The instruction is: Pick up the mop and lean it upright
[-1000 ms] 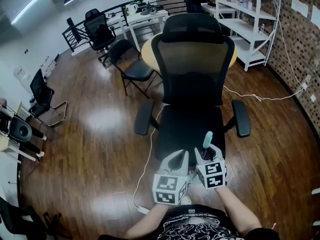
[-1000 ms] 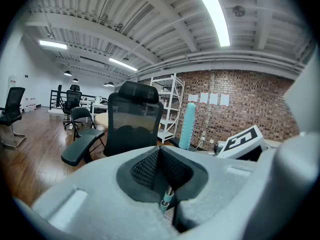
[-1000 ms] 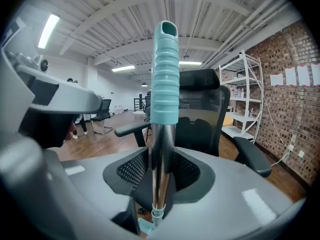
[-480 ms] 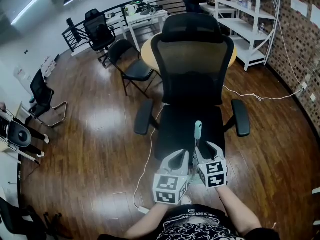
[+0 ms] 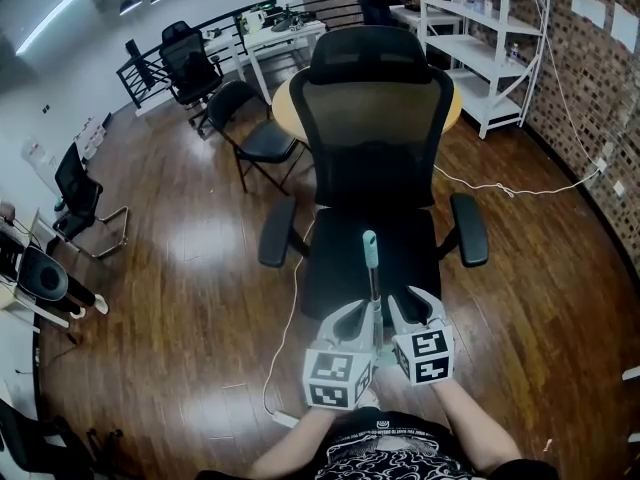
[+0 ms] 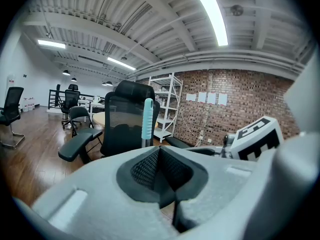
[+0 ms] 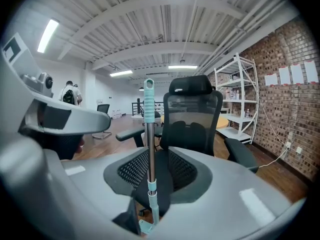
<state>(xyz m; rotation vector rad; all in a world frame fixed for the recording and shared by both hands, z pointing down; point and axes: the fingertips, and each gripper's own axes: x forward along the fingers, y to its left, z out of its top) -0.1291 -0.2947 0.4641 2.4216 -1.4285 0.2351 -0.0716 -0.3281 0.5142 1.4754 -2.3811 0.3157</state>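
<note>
The mop (image 5: 371, 273) stands almost upright, its pole rising between the two grippers with a pale teal grip at the top. It is just in front of the seat of the black office chair (image 5: 372, 158), and its head is out of view below. The right gripper (image 5: 415, 310) has the pole in the notch of its pads, half closed and pressing on it, and its jaws have just been closing a little. The left gripper (image 5: 355, 320) sits just beside the pole, jaws together with nothing between them. The lifting looks done; what seems left is to rest the pole against a support, likely the chair, and let go. A white cable (image 5: 290, 338) runs over the wooden floor (image 5: 190, 258) nearby
</note>
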